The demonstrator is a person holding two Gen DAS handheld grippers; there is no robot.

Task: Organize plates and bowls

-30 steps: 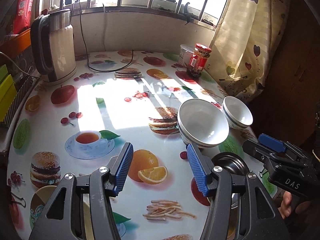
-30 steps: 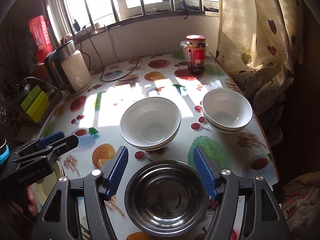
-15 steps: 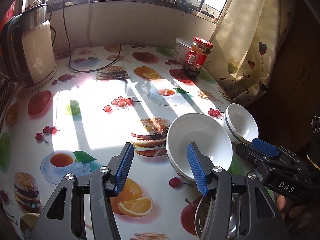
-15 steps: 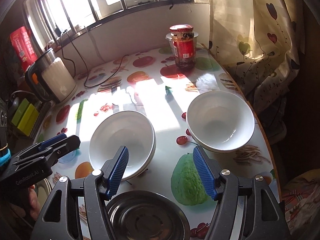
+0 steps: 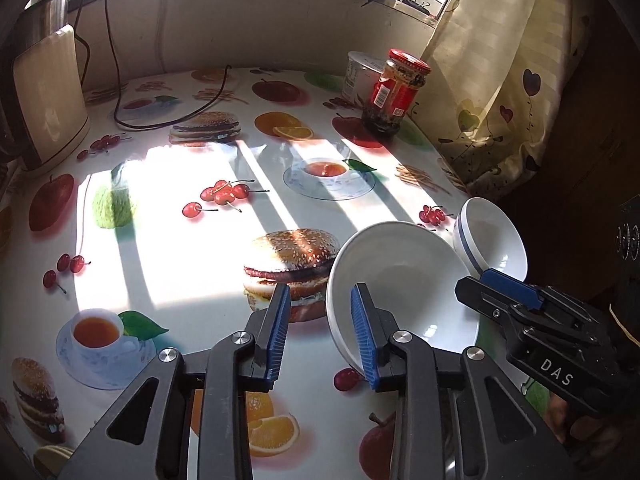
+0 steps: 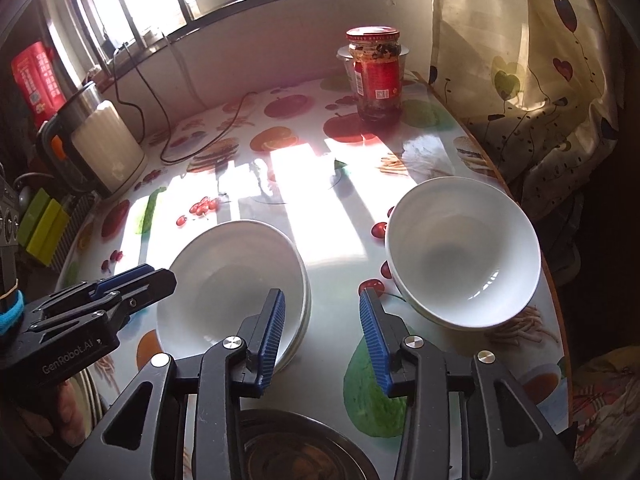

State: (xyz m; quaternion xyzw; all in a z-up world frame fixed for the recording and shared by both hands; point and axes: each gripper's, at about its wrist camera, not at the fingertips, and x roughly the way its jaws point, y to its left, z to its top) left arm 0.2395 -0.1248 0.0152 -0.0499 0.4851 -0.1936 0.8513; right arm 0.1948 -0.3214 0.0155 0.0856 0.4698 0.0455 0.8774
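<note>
The left hand-held gripper [image 5: 322,330] straddles the near-left rim of the wide white bowl [image 5: 404,284] on the counter [image 5: 168,264], jaws narrowly apart, gripping nothing yet. The right hand-held gripper [image 6: 322,334], likewise parted and empty, sits between that bowl and the deeper bowl [image 6: 462,252] far-right, arguably nearer the former.

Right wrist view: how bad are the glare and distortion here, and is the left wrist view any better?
Right wrist view: sunlight blows out the tablecloth behind the near white bowl, and the steel bowl sits in shadow. Left wrist view: a barred sun patch washes out the tablecloth print, but the bowls stay readable. Both: fisheye bending and dark corners.
</note>
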